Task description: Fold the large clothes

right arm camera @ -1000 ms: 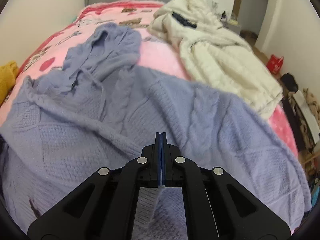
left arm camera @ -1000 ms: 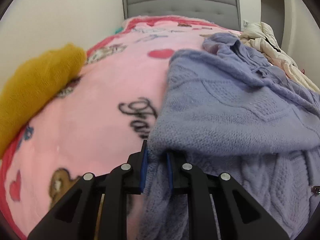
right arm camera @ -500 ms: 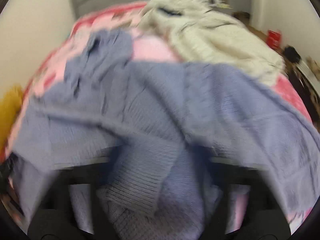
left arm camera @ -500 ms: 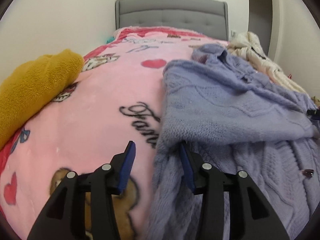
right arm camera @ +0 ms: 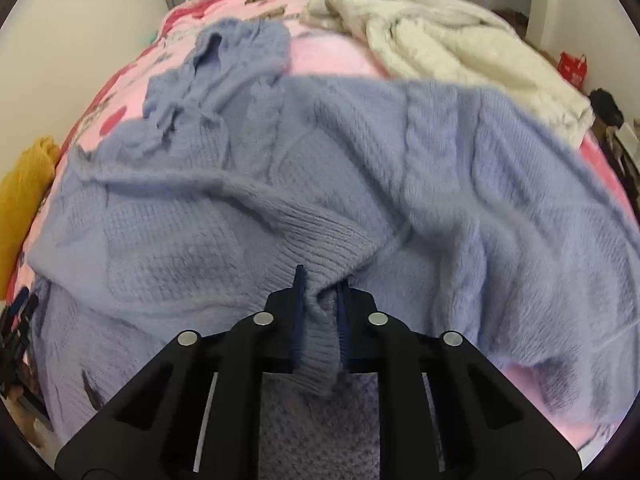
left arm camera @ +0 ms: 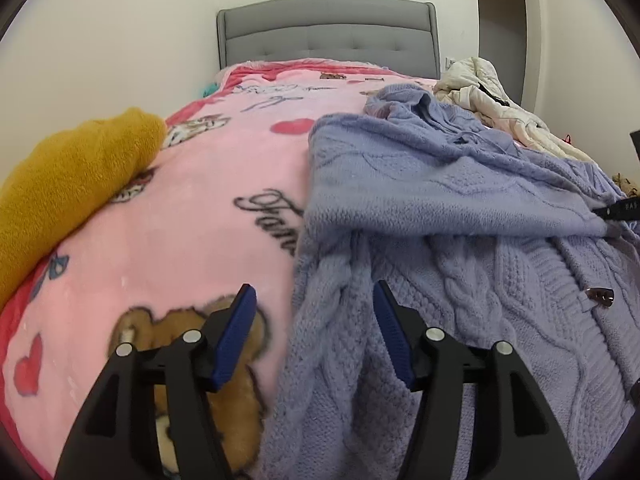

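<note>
A lavender cable-knit cardigan lies spread on a pink printed blanket, one sleeve folded across its body. In the left wrist view my left gripper stands wide and its jaws are opening. The cardigan's left edge lies between the blue pads without being pressed. In the right wrist view my right gripper is closing, and the ribbed cuff of the cardigan is bunched and pinched between its pads. The hood lies toward the headboard.
A mustard-yellow garment sits at the bed's left edge. A cream fleece jacket lies heaped at the far right of the bed. The grey headboard backs the bed. A red bag and dark items lie on the floor to the right.
The left gripper let go of the cardigan's edge, opened wide and drew back a little. The right gripper opened from its thin pinch and closed again on the ribbed cuff.
</note>
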